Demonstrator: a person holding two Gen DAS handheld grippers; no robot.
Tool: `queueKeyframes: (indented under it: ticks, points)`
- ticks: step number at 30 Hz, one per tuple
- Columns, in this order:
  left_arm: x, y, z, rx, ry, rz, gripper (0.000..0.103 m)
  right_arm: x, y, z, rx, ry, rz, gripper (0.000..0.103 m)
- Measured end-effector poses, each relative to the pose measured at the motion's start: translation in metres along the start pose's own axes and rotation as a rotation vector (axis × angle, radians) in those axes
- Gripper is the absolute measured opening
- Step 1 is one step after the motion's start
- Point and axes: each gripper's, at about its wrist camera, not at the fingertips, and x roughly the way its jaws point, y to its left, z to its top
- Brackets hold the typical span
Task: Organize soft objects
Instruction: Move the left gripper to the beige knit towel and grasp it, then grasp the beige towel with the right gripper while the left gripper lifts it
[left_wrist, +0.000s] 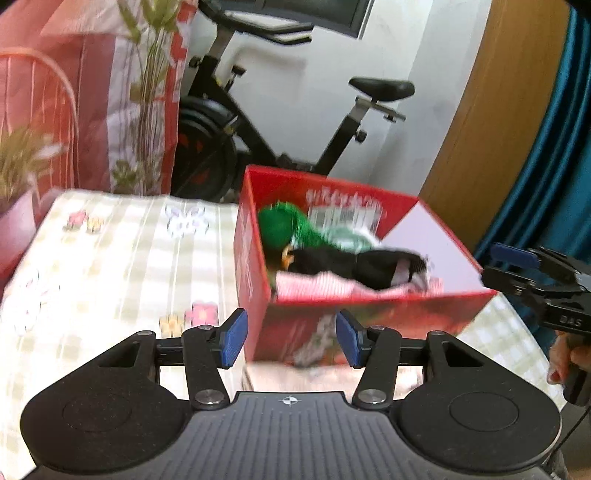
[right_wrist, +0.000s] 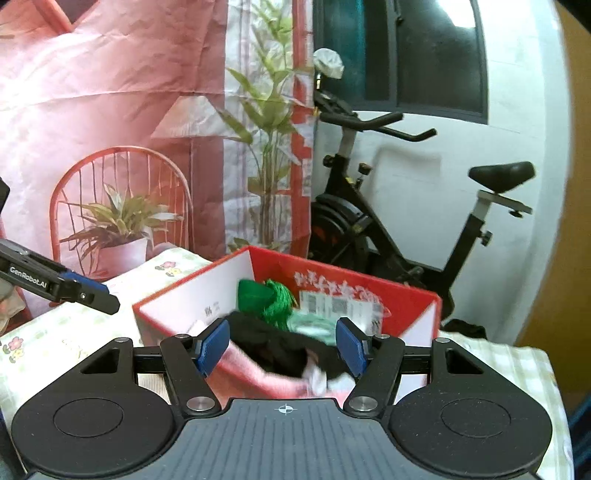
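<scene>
At the far left hangs a pink printed backdrop (right_wrist: 110, 110) showing a painted chair and potted plants, and below it stretches the table (left_wrist: 92, 258), covered in a pale checked cloth with small flowers. In the left wrist view the left tool (left_wrist: 291, 338) sits low and near the middle, its blue pads standing apart with nothing gripped between them; through the gap shows only the near wall of the red box (left_wrist: 369, 317), which stands on the cloth just beyond the fingertips. In the right wrist view that same tool pokes in from the left edge, over the cloth beside the box. The box is open at the top, red outside with white inner walls and white lettering on the far wall. The soft things lie inside it: a green yarn bundle (left_wrist: 280, 225) toward the back left corner, a black cloth (left_wrist: 362, 264) across the middle, and a pink striped cloth (left_wrist: 321, 286) under it against the near wall. Motion blur softens them, so finer detail is lost. The right tool (right_wrist: 284, 349) hangs just before the box's near edge, its pads likewise spread and empty, the black and pink cloths showing between them but not pinched. Behind the box stands a black exercise bike (right_wrist: 388, 229) against a white wall, and in the left wrist view a hand (left_wrist: 565, 360) holds the right tool's handle at the far right, before a blue curtain (left_wrist: 546, 147).
</scene>
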Motion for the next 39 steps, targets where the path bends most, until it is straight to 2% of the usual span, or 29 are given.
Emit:
queueKeyframes:
  ticks: [6,9,15,20,24,27,28,32,33,39]
  points:
    - [0.021,0.008,-0.028,-0.044,0.055,0.004,0.055,-0.015,-0.004,-0.042,0.060,0.038,-0.041,0.060]
    - [0.036,0.009,-0.037,-0.060,0.080,0.055,0.052,-0.010,-0.010,-0.063,0.100,0.081,-0.065,0.060]
    - [0.061,0.018,-0.047,-0.120,0.116,0.085,0.052,0.012,-0.018,-0.098,0.186,0.149,-0.098,0.055]
    - [0.076,0.016,-0.055,-0.121,0.158,0.063,0.052,0.032,-0.029,-0.117,0.262,0.195,-0.131,0.055]
    - [0.083,0.015,-0.064,-0.160,0.176,0.030,0.052,0.043,-0.032,-0.128,0.303,0.227,-0.123,0.054]
    - [0.082,0.013,-0.069,-0.158,0.174,0.031,0.051,0.049,-0.024,-0.133,0.258,0.265,-0.098,0.042]
    - [0.081,0.013,-0.070,-0.156,0.175,0.029,0.046,0.050,-0.021,-0.134,0.234,0.271,-0.089,0.036]
    - [0.079,0.009,-0.073,-0.145,0.188,0.013,0.030,0.046,-0.016,-0.136,0.237,0.273,-0.069,0.026]
    - [0.079,0.008,-0.074,-0.144,0.192,0.008,0.025,0.045,-0.015,-0.137,0.238,0.274,-0.063,0.025]
    - [0.075,0.007,-0.081,-0.161,0.196,0.001,0.024,0.033,-0.013,-0.138,0.256,0.278,-0.042,0.020]
